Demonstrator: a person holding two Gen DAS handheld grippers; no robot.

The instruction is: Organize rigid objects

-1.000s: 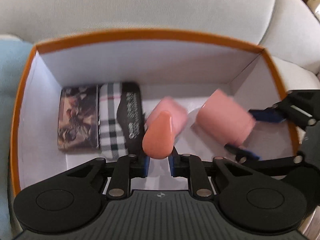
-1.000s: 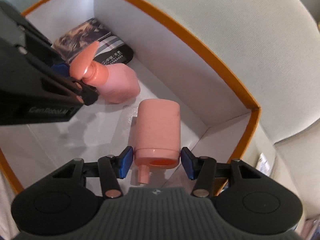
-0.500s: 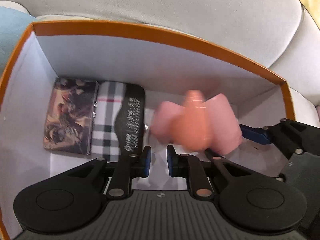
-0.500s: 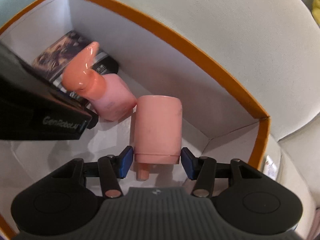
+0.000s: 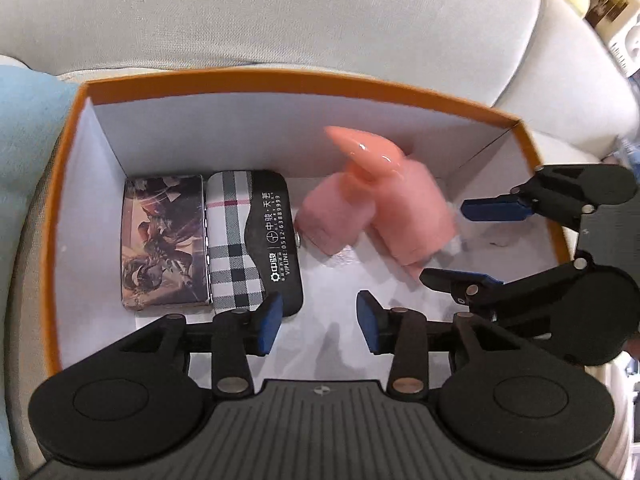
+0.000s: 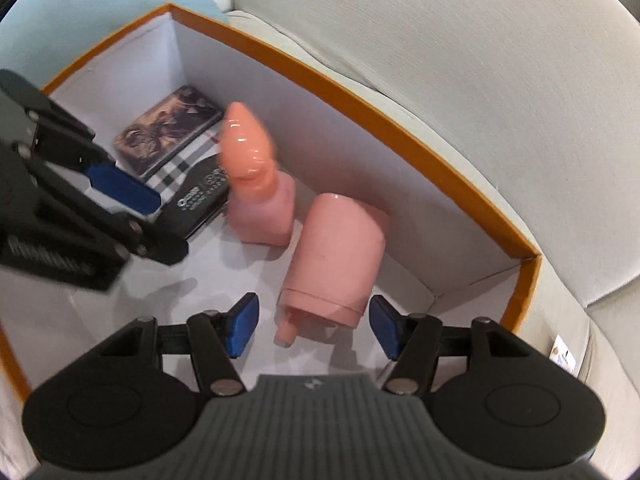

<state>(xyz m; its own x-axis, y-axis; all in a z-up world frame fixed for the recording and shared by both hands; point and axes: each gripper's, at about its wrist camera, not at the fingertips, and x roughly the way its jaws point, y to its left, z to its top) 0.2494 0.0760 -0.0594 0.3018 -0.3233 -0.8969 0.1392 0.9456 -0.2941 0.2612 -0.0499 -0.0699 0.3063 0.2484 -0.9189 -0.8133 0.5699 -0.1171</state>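
My left gripper (image 5: 320, 322) had just been opening, nothing between its jaws | my right gripper (image 6: 314, 326) had just been opening, astride the lying pink bottle (image 6: 334, 256), pads clear | pump bottle (image 5: 344, 204) upright beside it in orange box (image 5: 304, 80) | plaid case (image 5: 252, 240) alongside

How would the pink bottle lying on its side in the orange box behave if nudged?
The lying pink bottle looks rounded, so it could roll sideways. It seems rigid plastic and probably light. The pump bottle close beside it and the box wall would likely stop it soon.
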